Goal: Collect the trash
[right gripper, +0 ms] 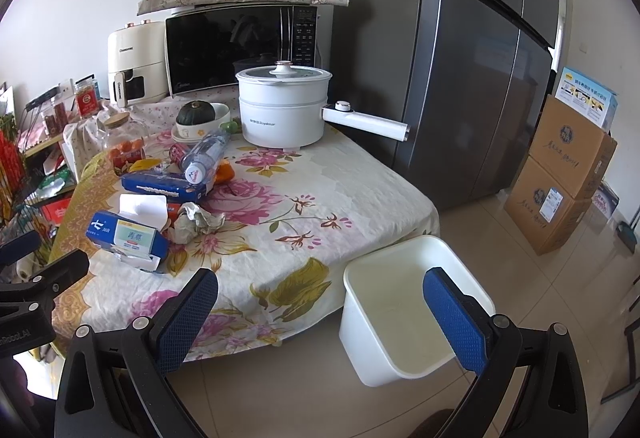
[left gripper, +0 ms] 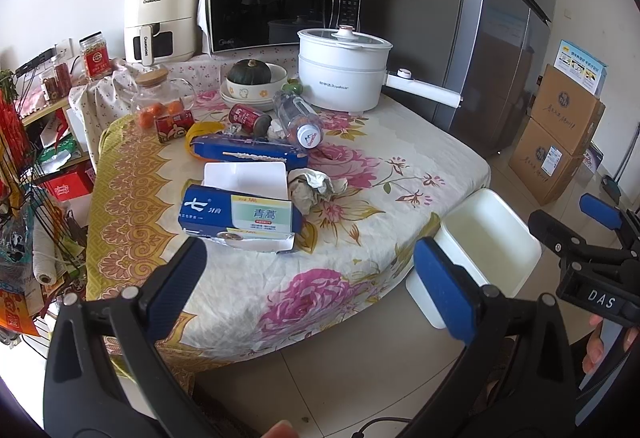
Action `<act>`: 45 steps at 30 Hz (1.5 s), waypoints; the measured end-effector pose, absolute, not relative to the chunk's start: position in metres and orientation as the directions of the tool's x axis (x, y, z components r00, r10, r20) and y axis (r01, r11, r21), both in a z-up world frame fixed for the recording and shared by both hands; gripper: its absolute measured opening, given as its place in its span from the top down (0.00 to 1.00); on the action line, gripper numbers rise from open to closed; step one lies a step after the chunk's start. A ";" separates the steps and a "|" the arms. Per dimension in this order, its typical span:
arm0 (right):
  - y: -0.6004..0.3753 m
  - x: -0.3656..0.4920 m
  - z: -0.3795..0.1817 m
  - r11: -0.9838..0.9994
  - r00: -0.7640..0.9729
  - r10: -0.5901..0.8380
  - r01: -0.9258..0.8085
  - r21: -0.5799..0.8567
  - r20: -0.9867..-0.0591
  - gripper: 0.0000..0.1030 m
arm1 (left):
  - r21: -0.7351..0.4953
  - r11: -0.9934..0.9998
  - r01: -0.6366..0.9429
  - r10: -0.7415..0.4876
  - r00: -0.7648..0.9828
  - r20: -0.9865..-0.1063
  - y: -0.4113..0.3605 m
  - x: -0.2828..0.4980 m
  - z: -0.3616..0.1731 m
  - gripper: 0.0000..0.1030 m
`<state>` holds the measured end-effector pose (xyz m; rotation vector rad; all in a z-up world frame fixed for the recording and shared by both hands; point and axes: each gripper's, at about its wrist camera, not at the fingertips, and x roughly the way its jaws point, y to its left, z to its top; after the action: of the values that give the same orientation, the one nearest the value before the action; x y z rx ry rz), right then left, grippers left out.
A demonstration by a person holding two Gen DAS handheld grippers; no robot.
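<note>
A table covered by a floral cloth (left gripper: 360, 238) is seen filling the middle of both wrist views. The left gripper (left gripper: 316, 286) is held at the bottom of its frame with its blue-padded fingers spread wide and nothing between them. The right gripper (right gripper: 324, 318) is likewise held wide apart and empty at the bottom of its frame; between its fingers, lower right, a white bin (right gripper: 404, 318) is seen on the tiled floor just beside the table edge.

Trash is gathered left of centre on the cloth: a blue toothpaste box (left gripper: 240, 216) nearest the lower edge, a white tray (left gripper: 246, 178) touching it behind, crumpled paper (left gripper: 316, 186) just to the right, a long blue box (left gripper: 248, 154) further up, and a plastic bottle (left gripper: 300, 120) lying on its side beside a red can (left gripper: 248, 116).

Toward the upper centre, a white electric pot (left gripper: 344, 68) is set in front of a microwave (left gripper: 280, 8).
</note>
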<state>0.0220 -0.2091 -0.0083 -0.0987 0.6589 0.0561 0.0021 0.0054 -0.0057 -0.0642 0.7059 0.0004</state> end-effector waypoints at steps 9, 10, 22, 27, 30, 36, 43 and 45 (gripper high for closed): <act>-0.209 0.022 -0.009 0.994 0.790 0.020 -0.082 -0.074 -0.613 0.00 | -0.062 0.998 -0.020 -0.025 0.757 -0.653 0.004 0.002 -0.008 0.00; -0.209 0.022 -0.009 0.994 0.790 0.019 -0.082 -0.074 -0.613 0.00 | -0.062 0.998 -0.020 -0.025 0.757 -0.653 0.004 0.001 -0.009 0.00; -0.213 0.022 -0.010 0.993 0.794 0.007 -0.076 -0.089 -0.608 0.00 | -0.068 0.997 -0.022 -0.029 0.742 -0.670 0.007 0.003 -0.011 0.00; -0.218 0.023 -0.011 0.993 0.796 0.008 -0.079 -0.090 -0.606 0.00 | -0.080 0.997 -0.006 -0.051 0.728 -0.684 0.008 0.006 -0.013 0.00; -0.217 0.022 -0.009 0.993 0.798 0.023 -0.089 -0.080 -0.603 0.00 | -0.071 0.997 0.002 -0.051 0.727 -0.685 0.006 0.008 -0.012 0.00; -0.216 0.032 -0.003 0.990 0.773 0.061 -0.130 -0.064 -0.631 0.00 | -0.074 0.997 0.036 -0.078 0.699 -0.711 0.012 0.018 -0.013 0.00; -0.201 0.061 0.005 0.974 0.696 0.153 -0.224 -0.010 -0.702 0.00 | -0.060 0.997 0.057 -0.082 0.645 -0.760 0.031 0.037 -0.017 0.00; -0.196 0.073 0.005 0.968 0.668 0.171 -0.249 -0.001 -0.725 0.00 | -0.062 0.997 0.054 -0.082 0.629 -0.773 0.040 0.044 -0.018 0.00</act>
<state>0.0729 -0.1955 0.0047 -0.1025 0.8060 0.2375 0.0436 0.0399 -0.0178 -0.0338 0.8875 -0.0779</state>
